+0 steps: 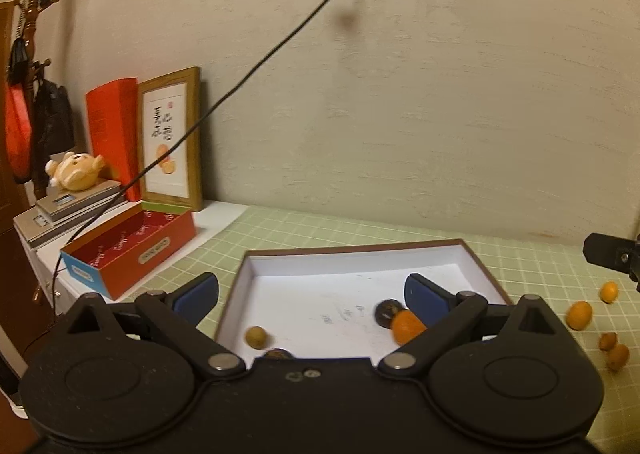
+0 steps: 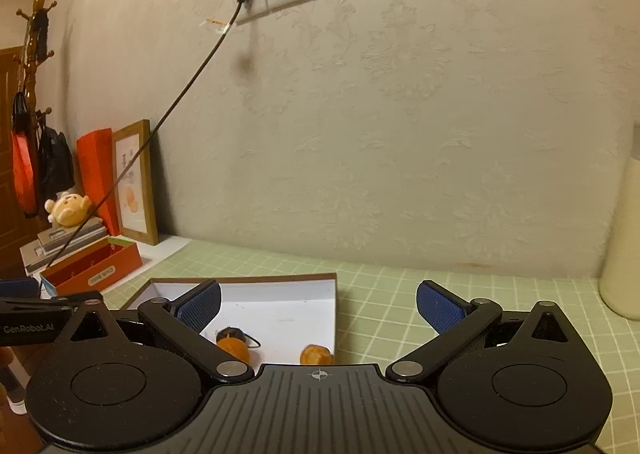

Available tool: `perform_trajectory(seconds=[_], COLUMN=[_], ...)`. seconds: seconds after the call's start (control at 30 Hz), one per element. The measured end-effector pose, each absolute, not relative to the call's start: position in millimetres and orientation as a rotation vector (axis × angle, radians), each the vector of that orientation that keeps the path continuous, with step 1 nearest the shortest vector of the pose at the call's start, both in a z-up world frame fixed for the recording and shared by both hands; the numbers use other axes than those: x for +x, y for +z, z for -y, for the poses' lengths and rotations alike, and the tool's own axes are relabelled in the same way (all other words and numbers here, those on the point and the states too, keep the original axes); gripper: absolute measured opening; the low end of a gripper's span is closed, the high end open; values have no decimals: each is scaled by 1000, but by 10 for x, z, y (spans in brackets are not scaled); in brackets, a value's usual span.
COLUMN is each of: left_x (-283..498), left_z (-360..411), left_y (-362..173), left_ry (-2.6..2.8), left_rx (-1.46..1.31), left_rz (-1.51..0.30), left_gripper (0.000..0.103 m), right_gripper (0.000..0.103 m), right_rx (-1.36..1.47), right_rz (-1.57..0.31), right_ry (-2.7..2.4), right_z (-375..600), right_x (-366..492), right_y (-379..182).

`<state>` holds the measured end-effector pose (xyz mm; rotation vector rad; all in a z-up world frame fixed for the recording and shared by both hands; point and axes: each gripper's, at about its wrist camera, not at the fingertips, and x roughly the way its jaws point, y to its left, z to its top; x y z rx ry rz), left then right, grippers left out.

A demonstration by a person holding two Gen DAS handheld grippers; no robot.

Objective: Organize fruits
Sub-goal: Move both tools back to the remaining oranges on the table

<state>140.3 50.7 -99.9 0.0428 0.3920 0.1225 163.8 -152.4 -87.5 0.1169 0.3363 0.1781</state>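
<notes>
The shallow white box (image 1: 360, 266) on the green grid mat (image 1: 520, 266) already holds several small fruits, among them a kumquat (image 1: 406, 328). Four kumquats (image 1: 579, 315) wait on the mat to its right. Left gripper (image 1: 311, 292) and right gripper (image 2: 318, 308) gape, empty.

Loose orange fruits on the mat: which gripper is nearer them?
Right. The loose orange fruits lie just below the right gripper; the left gripper hangs open over the white tray beside them.

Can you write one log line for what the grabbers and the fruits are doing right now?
left gripper: open, empty, over box | right gripper: open, empty | orange fruit in box | loose fruits on mat
</notes>
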Motion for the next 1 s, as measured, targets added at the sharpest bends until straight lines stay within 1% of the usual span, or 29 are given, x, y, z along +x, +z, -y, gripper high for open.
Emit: perform_trajectory(seconds=[0.7, 0.8, 1.0], left_x=[1420, 1429, 1427], left_z=[230, 362, 662], left_y=[-1201, -1249, -1378], left_ry=[-74, -110, -203], left_rx=[99, 102, 139], left_rz=[-418, -429, -451], left_gripper=[93, 92, 86], right_gripper=[103, 103, 103], right_rx=[161, 168, 175], right_rz=[-341, -342, -350], right_ry=[1, -26, -87], right_z=[2301, 2407, 2595], right_x=[1129, 1077, 995], right_y=[-970, -990, -1047])
